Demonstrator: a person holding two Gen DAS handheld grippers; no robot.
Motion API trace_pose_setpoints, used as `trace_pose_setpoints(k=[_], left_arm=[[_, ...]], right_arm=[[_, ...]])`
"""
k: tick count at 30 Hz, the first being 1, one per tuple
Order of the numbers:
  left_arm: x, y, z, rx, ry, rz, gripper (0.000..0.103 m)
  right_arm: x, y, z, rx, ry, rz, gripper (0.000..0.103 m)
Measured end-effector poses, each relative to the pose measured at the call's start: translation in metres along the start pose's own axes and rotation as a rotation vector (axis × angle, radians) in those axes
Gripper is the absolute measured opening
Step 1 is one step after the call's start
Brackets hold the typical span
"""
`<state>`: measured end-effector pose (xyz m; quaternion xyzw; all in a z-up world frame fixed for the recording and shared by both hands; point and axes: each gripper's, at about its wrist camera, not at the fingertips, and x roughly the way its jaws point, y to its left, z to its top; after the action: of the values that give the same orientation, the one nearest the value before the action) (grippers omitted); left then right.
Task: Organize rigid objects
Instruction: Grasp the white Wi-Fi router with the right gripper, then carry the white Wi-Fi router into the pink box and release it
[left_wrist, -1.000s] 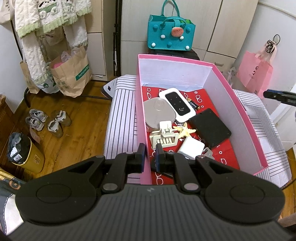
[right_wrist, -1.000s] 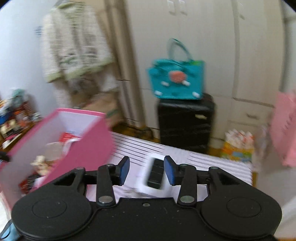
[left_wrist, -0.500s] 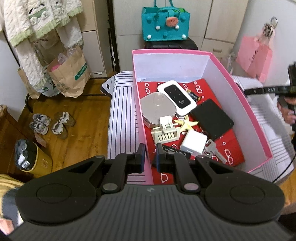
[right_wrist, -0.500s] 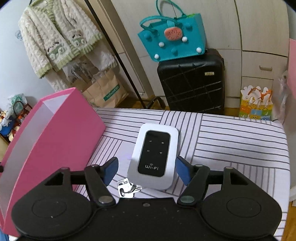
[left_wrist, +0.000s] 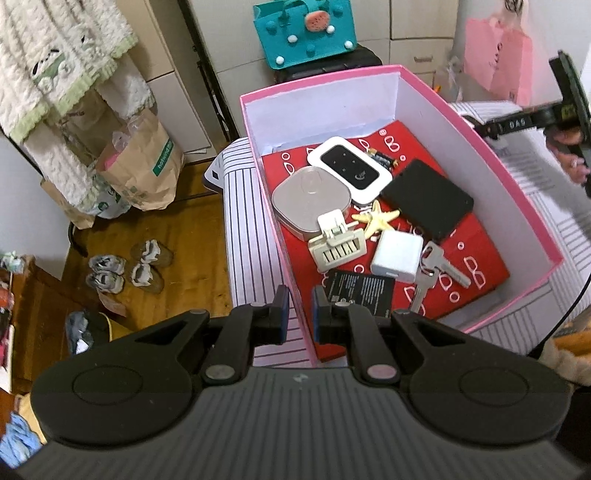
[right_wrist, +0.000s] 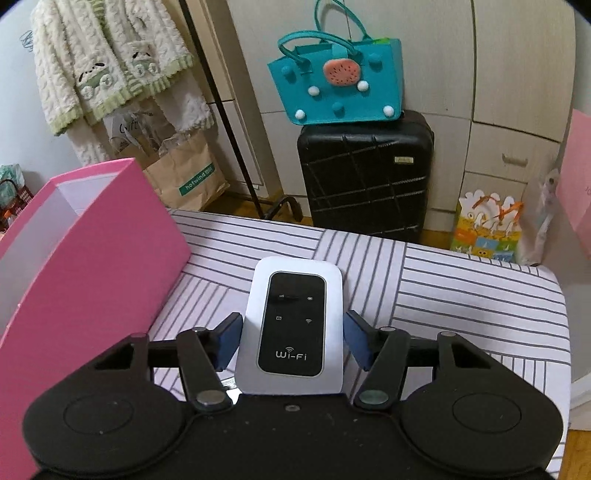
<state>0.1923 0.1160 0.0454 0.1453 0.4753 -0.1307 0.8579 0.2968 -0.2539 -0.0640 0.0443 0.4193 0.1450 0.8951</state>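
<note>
Now Wi-Fi router (right_wrist: 291, 325) between closing right tongs (right_wrist: 291, 341); left tongs (left_wrist: 297, 314) pinch box wall (left_wrist: 295, 295).

1. The right gripper (right_wrist: 291, 339) has come down over the white Wi-Fi router (right_wrist: 291, 325) on the striped table (right_wrist: 461, 295).
2. Its jaws opened wide, then closed in slightly; the router now sits between them.
</note>
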Motion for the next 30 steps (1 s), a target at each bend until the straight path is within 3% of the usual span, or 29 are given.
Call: trace_pose_setpoints(k=[11, 18, 24, 30], left_arm=[[-0.003, -0.002, -0.005, 0.038, -0.005, 0.004, 0.01], [-0.003, -0.001, -0.004, 0.058, -0.021, 0.014, 0.008], [-0.002, 0.001, -0.001, 0.065, -0.012, 0.001, 0.008], [0.0, -0.001, 0.002, 0.08, -0.009, 0.006, 0.008]], right_arm=[[-0.068, 0.053, 0.002, -0.129, -0.114, 0.013, 0.065], [-0.125, 0.104, 0.009, -0.247, -0.2, 0.108, 0.065], [-0.139, 0.148, 0.02, -0.352, -0.181, 0.212, 0.065], [-0.111, 0.19, 0.029, -0.496, -0.112, 0.198, 0.064]])
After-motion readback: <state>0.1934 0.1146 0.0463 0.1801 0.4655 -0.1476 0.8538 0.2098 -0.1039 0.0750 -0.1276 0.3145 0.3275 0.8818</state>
